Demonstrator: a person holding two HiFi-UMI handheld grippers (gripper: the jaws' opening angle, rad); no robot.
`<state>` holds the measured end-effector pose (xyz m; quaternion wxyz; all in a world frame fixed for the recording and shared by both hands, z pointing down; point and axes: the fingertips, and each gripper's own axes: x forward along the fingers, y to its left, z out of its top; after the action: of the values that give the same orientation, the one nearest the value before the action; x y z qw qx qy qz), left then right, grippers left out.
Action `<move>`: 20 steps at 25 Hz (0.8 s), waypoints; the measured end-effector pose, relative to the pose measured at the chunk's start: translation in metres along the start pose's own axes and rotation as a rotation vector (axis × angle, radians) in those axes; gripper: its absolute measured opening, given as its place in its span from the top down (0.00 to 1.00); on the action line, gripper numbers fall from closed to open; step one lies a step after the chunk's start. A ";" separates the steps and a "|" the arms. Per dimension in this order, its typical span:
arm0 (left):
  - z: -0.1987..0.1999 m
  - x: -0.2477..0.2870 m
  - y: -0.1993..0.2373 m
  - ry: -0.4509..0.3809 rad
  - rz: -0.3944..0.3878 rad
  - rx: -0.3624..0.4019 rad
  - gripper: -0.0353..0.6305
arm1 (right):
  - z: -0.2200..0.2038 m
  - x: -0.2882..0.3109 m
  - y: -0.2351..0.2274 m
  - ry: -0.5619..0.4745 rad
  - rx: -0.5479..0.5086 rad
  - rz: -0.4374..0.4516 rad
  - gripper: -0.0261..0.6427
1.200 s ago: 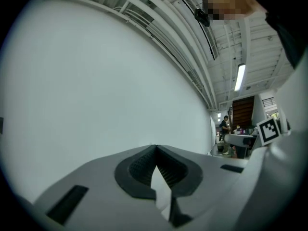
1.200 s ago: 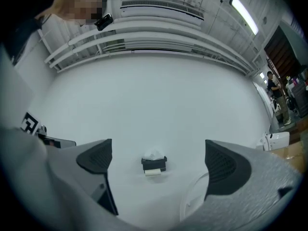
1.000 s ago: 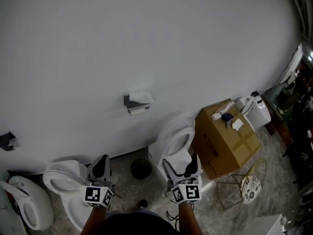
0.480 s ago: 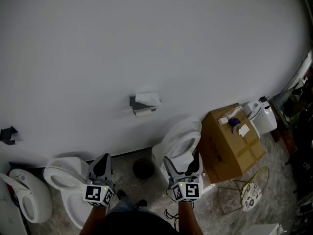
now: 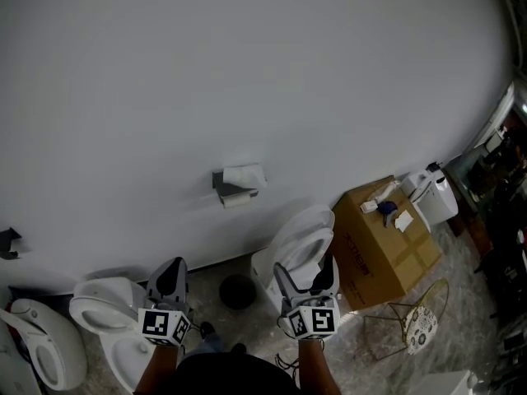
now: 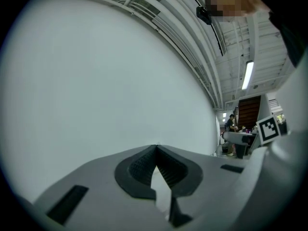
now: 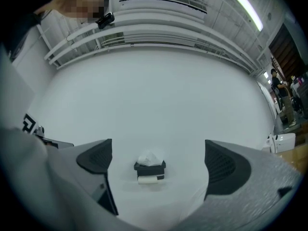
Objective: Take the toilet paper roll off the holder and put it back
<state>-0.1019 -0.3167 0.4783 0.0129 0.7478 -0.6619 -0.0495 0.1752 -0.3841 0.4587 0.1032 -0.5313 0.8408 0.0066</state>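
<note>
Head view: toilet paper roll [image 5: 237, 201] on holder [image 5: 220, 179]; box [image 5: 387, 245] print illegible.

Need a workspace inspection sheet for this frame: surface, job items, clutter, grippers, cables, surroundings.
Surface: plain white wall above a mottled floor.
Job's things: toilet paper roll sits on the wall-mounted holder, with crumpled paper on top; neither gripper touches it.
Clutter: toilets on the floor, cardboard box with small items on top, round dark object, wire stand.
Grippers: left gripper has its jaws together and holds nothing. Right gripper has its jaws apart and is aimed at the holder from a distance.
Cables: nothing seen.
Surroundings: hall ceiling with strip light; person far off at right.
</note>
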 end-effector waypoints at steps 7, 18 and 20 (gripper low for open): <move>0.011 0.030 0.025 -0.013 -0.008 -0.019 0.94 | -0.002 0.042 0.014 0.001 -0.028 0.020 0.09; 0.013 0.054 0.059 0.000 -0.052 -0.057 0.94 | -0.011 0.093 0.048 0.007 -0.054 0.057 0.10; 0.006 0.055 0.066 -0.003 -0.058 -0.053 0.94 | -0.015 0.099 0.052 0.014 -0.059 0.066 0.10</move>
<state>-0.1611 -0.3792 0.4747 0.0303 0.7661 -0.6384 -0.0687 0.0850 -0.4513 0.4499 0.0813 -0.5063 0.8580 0.0312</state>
